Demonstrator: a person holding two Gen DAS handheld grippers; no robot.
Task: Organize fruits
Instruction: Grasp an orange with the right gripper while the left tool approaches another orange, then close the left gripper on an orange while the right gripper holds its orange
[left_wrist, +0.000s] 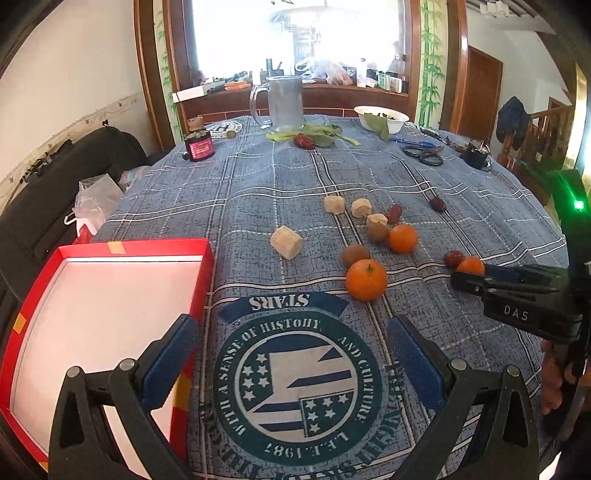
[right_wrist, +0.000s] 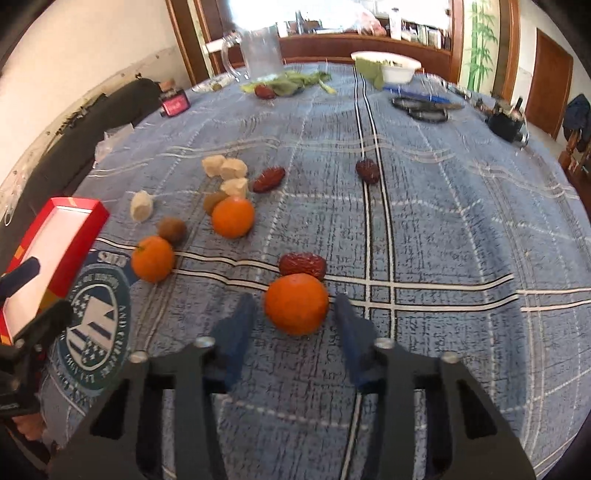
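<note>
Across the table lies a blue checked cloth (left_wrist: 424, 221) with a round emblem (left_wrist: 295, 380) at the near edge. At the cloth's left edge sits a red box (left_wrist: 122, 247), white inside and holding nothing. Behind, a glass jug (left_wrist: 284, 103) stands at the far side, a white bowl (left_wrist: 382, 116) to its right. The left gripper (left_wrist: 291, 354) hangs over the emblem, its blue pads wide apart with nothing between them. The right gripper (right_wrist: 295, 314) points down at an orange (right_wrist: 296, 303) that lies between its fingers; narrow gaps show on both sides, so the pads are not pressing it. A red date (right_wrist: 302, 264) touches that orange from behind. Two more oranges (right_wrist: 233, 217), brown kiwis (right_wrist: 172, 229), pale chunks (right_wrist: 233, 169) and other dates (right_wrist: 269, 179) lie scattered mid-cloth, left of the gripper
</note>
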